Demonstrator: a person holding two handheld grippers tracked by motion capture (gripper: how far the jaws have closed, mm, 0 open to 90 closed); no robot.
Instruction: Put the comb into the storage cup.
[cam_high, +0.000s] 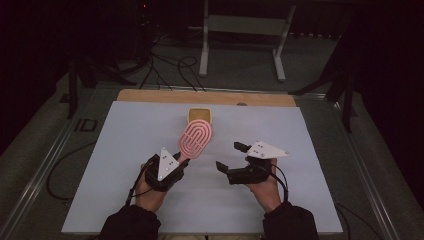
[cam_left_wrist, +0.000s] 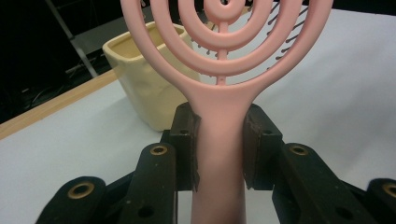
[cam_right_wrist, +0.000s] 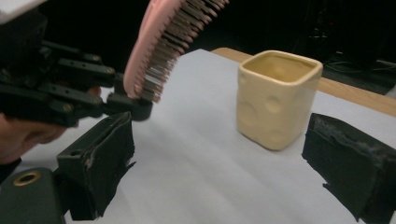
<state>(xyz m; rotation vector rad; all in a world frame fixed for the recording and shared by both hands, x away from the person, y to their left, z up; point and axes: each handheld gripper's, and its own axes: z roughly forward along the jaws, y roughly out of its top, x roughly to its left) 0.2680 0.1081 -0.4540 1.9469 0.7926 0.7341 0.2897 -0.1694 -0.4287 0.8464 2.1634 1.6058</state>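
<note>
Left gripper (cam_high: 176, 159) clamps a pink brush (cam_high: 195, 138) at centre frame, its head just before the cup (cam_high: 201, 115). Right gripper (cam_high: 231, 157) gapes empty at lower right, open white table (cam_high: 310, 165) around it.

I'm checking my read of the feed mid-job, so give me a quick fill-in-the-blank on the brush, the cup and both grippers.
1. The left gripper is shut on the pink hairbrush by its ____.
2. The right gripper has its jaws ____ and holds nothing.
3. The yellow cup stands ____ on the white sheet.
4. In the right gripper view, the hairbrush's bristles point toward the ____.

Missing words: handle; open; upright; cup
</note>
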